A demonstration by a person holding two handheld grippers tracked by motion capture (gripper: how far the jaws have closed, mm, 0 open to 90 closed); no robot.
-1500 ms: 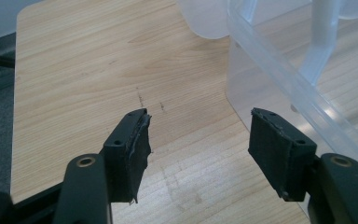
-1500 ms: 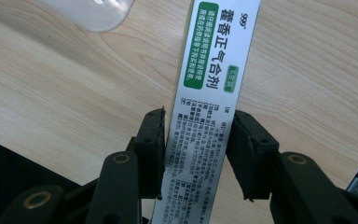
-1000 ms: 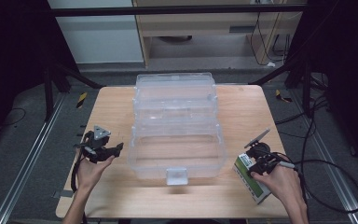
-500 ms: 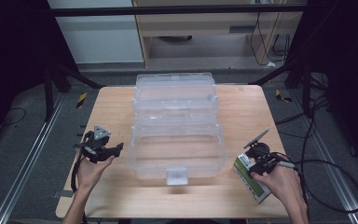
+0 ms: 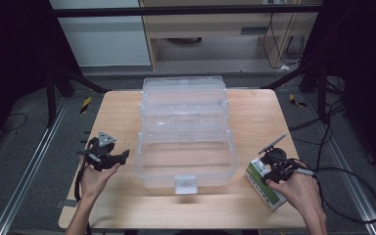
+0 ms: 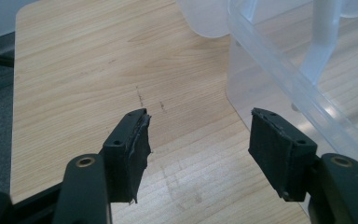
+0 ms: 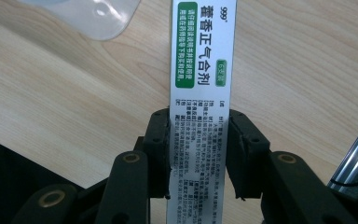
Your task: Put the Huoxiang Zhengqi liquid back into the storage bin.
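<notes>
At table's near right corner, right gripper (image 7: 199,154) clamped on white-green box (image 7: 200,70); beside clear container (image 5: 183,137), left gripper (image 6: 200,149) wide open, empty.

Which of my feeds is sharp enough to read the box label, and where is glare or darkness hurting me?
Right gripper view: sharp and evenly lit, the medicine box print is legible between the fingers. Left gripper view: crisp wood grain, soft glare on the clear bin rim. High view: bright table, dark surroundings, the box label too small to read.
</notes>
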